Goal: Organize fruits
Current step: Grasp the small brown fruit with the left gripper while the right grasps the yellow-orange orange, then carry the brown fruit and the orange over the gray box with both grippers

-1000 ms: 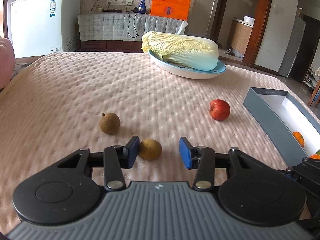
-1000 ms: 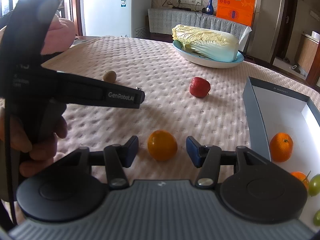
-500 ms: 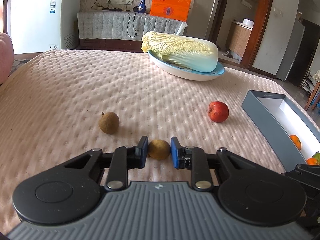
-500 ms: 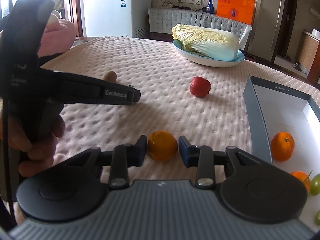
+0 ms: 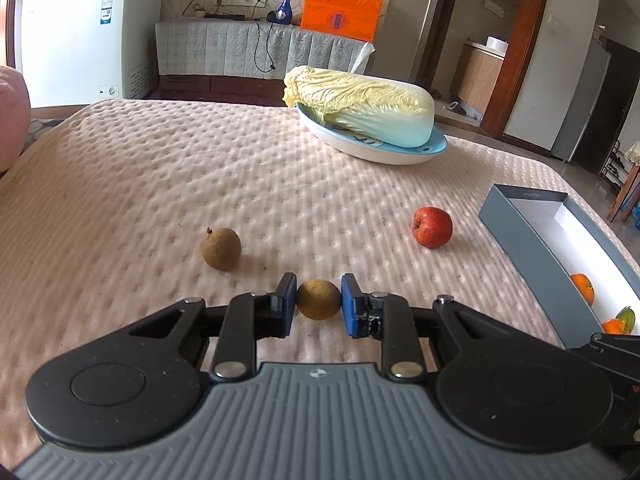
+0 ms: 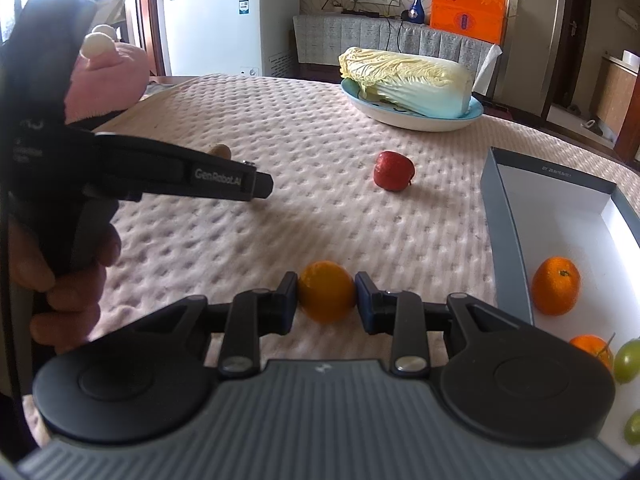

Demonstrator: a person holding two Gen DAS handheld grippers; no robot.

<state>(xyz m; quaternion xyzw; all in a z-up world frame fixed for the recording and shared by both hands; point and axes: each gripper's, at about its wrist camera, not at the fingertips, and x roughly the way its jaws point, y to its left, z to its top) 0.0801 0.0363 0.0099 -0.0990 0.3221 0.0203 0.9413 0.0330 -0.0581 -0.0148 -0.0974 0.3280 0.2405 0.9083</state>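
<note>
My left tool (image 5: 319, 304) pinches the small brown fruit (image 5: 318, 299) and my right tool (image 6: 326, 295) pinches the orange fruit (image 6: 327, 291), both resting on the padded worktop (image 5: 160, 184), ready for lifting into the grey box (image 6: 505, 240) alongside.

A second earlier, the blue-padded jaws of the left gripper (image 5: 318, 304) were held wide apart, and the small round yellow-brown fruit (image 5: 318, 299) was touched only by the left pad. The jaws were then closed, and the fruit was clamped between both pads on the pink dimpled cloth (image 5: 160, 184). The same was done on the other side: the jaws of the right gripper (image 6: 326, 296), first spread with clear gaps beside the round orange fruit (image 6: 326, 291), were brought together until the fruit was pressed by both pads.
</note>
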